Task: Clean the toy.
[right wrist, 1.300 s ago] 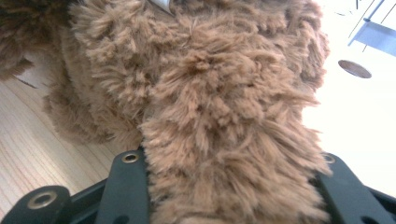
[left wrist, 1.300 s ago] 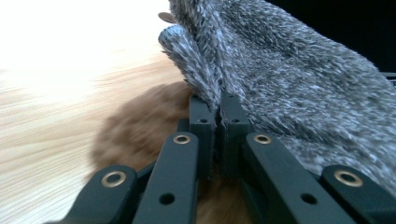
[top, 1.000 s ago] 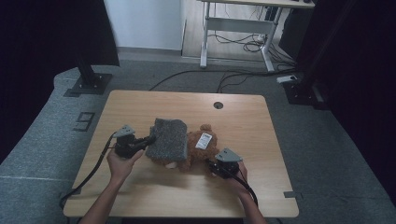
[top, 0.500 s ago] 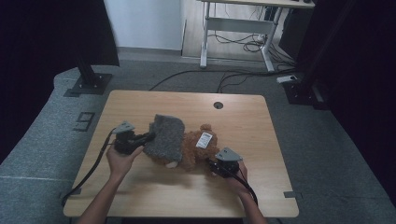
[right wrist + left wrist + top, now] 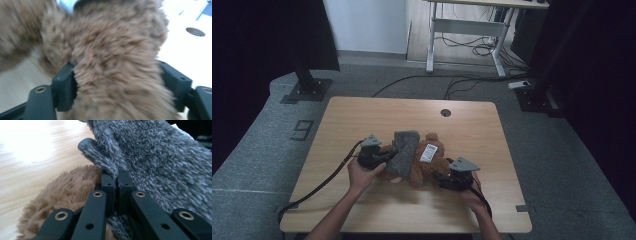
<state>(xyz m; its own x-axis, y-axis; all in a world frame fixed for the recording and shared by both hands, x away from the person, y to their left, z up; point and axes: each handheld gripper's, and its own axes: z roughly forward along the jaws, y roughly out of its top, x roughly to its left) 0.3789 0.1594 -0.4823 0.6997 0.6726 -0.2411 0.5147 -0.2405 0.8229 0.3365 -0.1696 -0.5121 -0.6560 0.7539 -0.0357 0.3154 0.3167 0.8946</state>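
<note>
A brown teddy bear [image 5: 428,169] lies on the wooden table [image 5: 362,120] with a white label [image 5: 429,152] on top. A grey fuzzy cloth [image 5: 404,150] is draped over its left part. My left gripper [image 5: 391,156] is shut on the cloth's edge; in the left gripper view the jaws [image 5: 117,180] pinch grey pile [image 5: 155,157] above brown fur [image 5: 67,187]. My right gripper [image 5: 443,179] sits at the bear's right side. Its jaws have just been opening, and in the right gripper view [image 5: 120,82] they stand apart with a thick brown plush limb [image 5: 117,57] between them.
A round cable hole [image 5: 445,112] sits near the table's far edge. Black cables trail from both grippers off the near edge. Beyond the table are a dark stand base [image 5: 307,90], floor cables and a white desk frame [image 5: 462,25].
My left hand has moved right, drawing the grey cloth further over the bear, so the cloth looks narrower. The right hand has stayed in place.
</note>
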